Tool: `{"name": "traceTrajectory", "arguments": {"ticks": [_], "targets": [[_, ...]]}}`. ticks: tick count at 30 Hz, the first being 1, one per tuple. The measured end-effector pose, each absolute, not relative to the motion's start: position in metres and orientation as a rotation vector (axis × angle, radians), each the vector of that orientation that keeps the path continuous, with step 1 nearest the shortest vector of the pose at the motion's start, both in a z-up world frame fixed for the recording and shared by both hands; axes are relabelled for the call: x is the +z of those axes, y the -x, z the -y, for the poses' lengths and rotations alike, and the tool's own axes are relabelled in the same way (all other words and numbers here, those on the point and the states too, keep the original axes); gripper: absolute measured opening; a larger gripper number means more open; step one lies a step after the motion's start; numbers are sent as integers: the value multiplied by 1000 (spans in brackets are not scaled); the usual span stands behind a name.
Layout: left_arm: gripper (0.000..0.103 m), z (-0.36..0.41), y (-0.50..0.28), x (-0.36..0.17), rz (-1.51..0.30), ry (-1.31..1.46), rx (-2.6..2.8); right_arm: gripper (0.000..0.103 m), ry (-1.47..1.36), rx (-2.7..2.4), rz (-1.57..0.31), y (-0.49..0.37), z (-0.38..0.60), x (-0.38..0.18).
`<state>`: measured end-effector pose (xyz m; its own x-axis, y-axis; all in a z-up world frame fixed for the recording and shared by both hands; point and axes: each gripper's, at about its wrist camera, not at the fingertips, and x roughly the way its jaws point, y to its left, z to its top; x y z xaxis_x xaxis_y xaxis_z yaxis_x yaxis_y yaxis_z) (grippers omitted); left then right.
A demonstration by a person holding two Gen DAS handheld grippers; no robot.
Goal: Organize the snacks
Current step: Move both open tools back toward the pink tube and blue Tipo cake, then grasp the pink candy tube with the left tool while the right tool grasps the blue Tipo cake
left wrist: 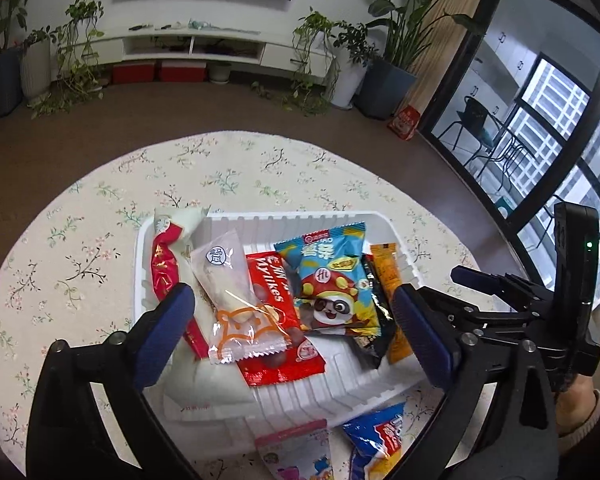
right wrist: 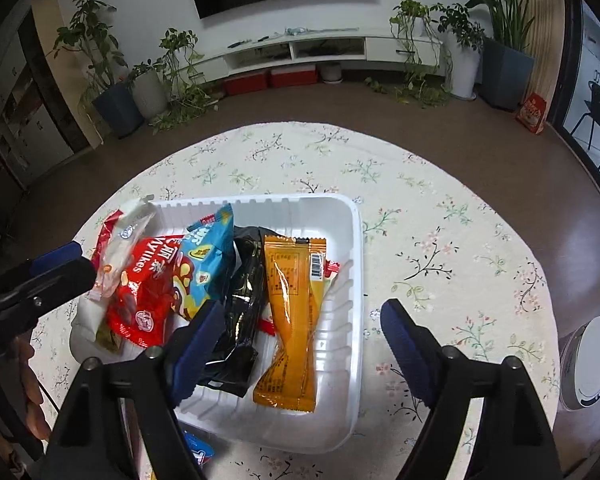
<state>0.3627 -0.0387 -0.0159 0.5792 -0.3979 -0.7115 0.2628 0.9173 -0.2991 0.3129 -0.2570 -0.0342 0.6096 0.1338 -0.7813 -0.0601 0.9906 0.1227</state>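
Hovering over the white tray (left wrist: 148, 240), the left gripper (left wrist: 292, 320) stands with jaws wide apart, holding nothing; the right gripper (right wrist: 300, 336) is likewise spread and empty.

Two packets remain outside the tray at the bottom centre of the left view: one pink packet (left wrist: 296, 456) and one blue-and-white packet (left wrist: 380, 436), both nearest the left gripper and just below it.

Higher in the frame, the tray holds at least six packets, long axes running near-to-far: clear-wrapped pastry (left wrist: 236, 300), red Mylikes bag (left wrist: 276, 320), blue panda bag (left wrist: 332, 276), black packet (right wrist: 240, 304), orange packet (right wrist: 296, 320), red-and-white packet (left wrist: 168, 268).
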Motion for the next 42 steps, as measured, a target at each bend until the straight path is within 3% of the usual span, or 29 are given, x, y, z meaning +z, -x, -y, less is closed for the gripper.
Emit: {"name": "traceTrajectory", "arguments": {"ticks": [14, 21, 32, 42], "targets": [[102, -18, -257, 21, -769, 167, -321, 88, -148, 172, -807, -220, 268, -7], [102, -17, -234, -26, -944, 160, -334, 88, -185, 208, -838, -179, 253, -22], [102, 7, -241, -65, -1045, 105, -326, 88, -201, 218, -932, -160, 224, -56], [101, 24, -261, -92, -1102, 55, -288, 73, -154, 214, -1029, -173, 206, -79]]}}
